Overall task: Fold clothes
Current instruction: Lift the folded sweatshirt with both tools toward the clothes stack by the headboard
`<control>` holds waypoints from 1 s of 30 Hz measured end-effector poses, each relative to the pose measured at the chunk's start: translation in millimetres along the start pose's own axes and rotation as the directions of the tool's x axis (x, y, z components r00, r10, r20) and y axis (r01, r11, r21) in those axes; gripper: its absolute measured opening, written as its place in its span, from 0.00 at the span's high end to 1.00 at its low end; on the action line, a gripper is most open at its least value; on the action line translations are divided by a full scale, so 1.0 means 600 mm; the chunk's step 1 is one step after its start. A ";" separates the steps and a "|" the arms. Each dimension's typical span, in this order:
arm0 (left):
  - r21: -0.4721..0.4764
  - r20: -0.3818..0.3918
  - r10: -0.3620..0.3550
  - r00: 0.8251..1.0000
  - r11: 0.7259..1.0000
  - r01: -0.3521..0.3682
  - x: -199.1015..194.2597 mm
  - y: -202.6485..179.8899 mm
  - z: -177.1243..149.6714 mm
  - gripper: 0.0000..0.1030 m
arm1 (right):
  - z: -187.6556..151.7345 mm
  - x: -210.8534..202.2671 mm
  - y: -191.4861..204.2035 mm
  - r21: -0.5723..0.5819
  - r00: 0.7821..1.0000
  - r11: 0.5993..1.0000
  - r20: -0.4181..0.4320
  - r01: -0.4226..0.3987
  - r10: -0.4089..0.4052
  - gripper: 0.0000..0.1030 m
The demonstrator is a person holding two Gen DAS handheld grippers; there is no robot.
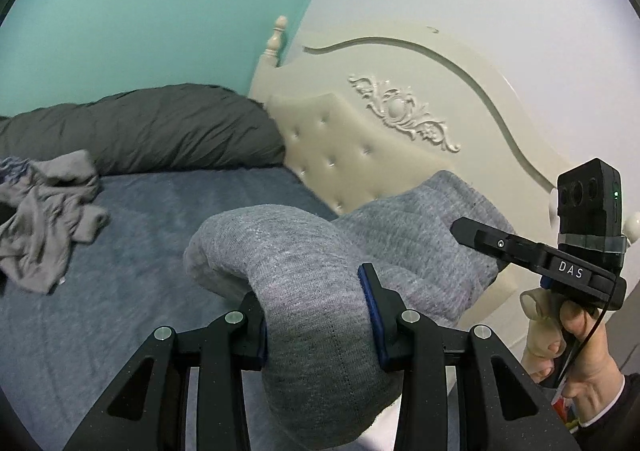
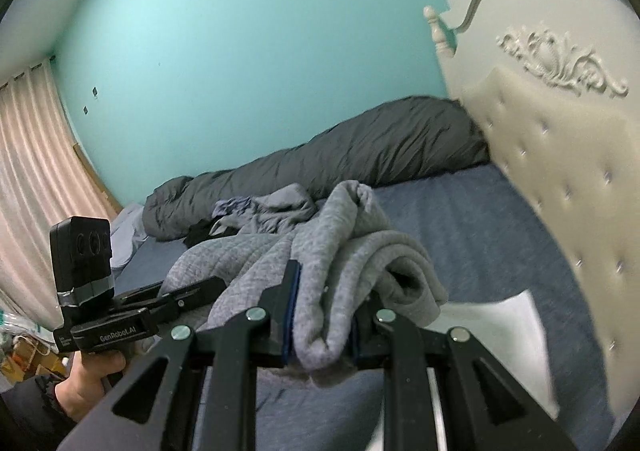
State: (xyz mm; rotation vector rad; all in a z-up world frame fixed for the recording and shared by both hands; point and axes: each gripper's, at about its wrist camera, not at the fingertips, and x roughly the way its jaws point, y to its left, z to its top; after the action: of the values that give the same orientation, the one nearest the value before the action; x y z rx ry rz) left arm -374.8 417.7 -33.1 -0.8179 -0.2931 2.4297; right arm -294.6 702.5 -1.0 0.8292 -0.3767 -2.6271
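While the grey sweater [image 1: 304, 283] hangs bunched above the bed [image 1: 160, 203], its length strung from the left tongs [image 1: 316, 315] to the right tongs [image 2: 324, 315], each pair is clamped on one end.

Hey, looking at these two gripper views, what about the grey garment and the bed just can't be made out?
- Grey garment: its type and full shape, bunched between the left gripper and right gripper in both views.
- Its lower end: cut off by the frame edge and gripper arms, left view.
- Clothes pile: how many pieces, partly hidden behind the garment, right view.
- Headboard: blurred, right view.
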 end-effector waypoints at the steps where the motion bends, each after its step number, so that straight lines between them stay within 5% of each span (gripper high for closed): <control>1: 0.001 0.006 -0.005 1.000 1.000 0.005 0.015 -0.008 0.000 0.61 | 0.004 -0.003 -0.014 -0.002 1.000 1.000 0.008 0.008 -0.008 0.81; 7: 0.023 -0.026 -0.006 1.000 1.000 0.006 0.121 -0.056 -0.050 0.61 | 0.003 -0.006 -0.104 -0.038 0.996 0.995 0.006 0.092 -0.092 0.81; 13: -0.048 -0.185 -0.059 0.981 0.998 0.051 0.219 -0.080 -0.180 0.61 | -0.102 0.006 -0.213 0.018 0.978 0.985 -0.128 0.169 -0.166 0.82; 21: -0.103 -0.236 -0.109 0.966 0.991 0.087 0.209 -0.105 -0.250 0.60 | -0.196 -0.042 -0.266 0.093 0.975 0.985 -0.180 0.148 -0.129 0.84; 30: -0.181 -0.264 -0.147 0.953 0.978 0.101 0.188 -0.106 -0.280 0.60 | -0.228 -0.081 -0.265 0.172 0.981 0.977 -0.168 0.122 -0.093 0.85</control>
State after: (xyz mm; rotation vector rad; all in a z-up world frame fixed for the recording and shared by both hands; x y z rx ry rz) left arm -319.0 538.9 -197.7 -1.1624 -0.4290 2.1607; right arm -217.1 846.5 -141.2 1.1405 -0.5486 -2.6294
